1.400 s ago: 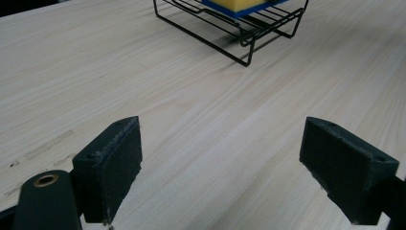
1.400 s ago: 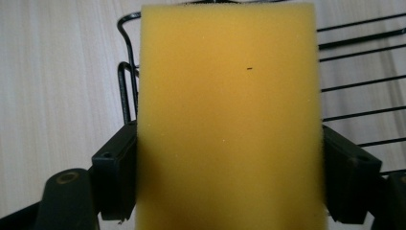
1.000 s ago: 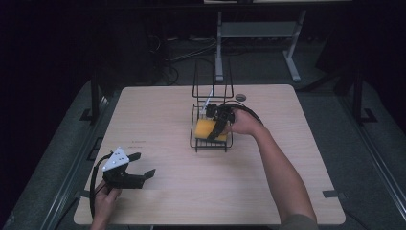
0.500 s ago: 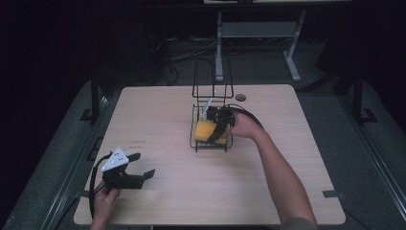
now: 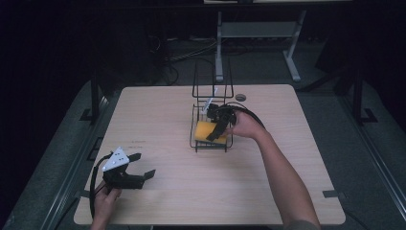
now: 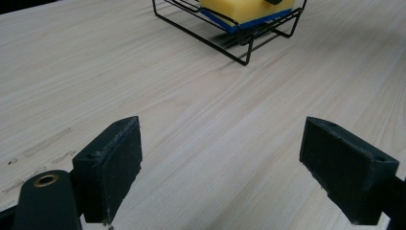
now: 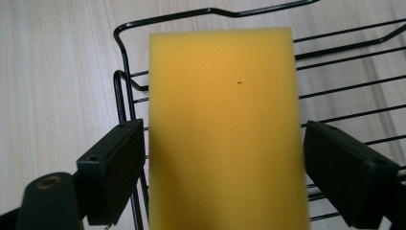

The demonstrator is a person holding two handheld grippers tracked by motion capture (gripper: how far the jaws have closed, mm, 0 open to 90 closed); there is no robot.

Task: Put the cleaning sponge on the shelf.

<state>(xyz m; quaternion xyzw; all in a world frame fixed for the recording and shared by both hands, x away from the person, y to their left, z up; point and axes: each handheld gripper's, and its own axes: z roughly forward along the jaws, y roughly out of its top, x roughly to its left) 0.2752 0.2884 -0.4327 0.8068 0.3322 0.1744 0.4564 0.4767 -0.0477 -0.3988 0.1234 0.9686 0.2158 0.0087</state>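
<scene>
Jaws spread wide on the right gripper [image 7: 224, 167] flank a yellow sponge [image 7: 225, 129] without pinching it; a slim gap shows on each side. The sponge lies in the black wire rack [image 5: 211, 125] at the centre of the high view. At lower left of that view the left gripper [image 5: 142, 166] rests on the table [image 5: 158, 115], jaws wide apart and holding nothing.

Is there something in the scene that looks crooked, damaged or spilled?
Nothing stands out. The yellow sponge lies flat in the black wire rack, between the open jaws of the right gripper. The left gripper sits open over bare table, and no spill or damage shows.
</scene>
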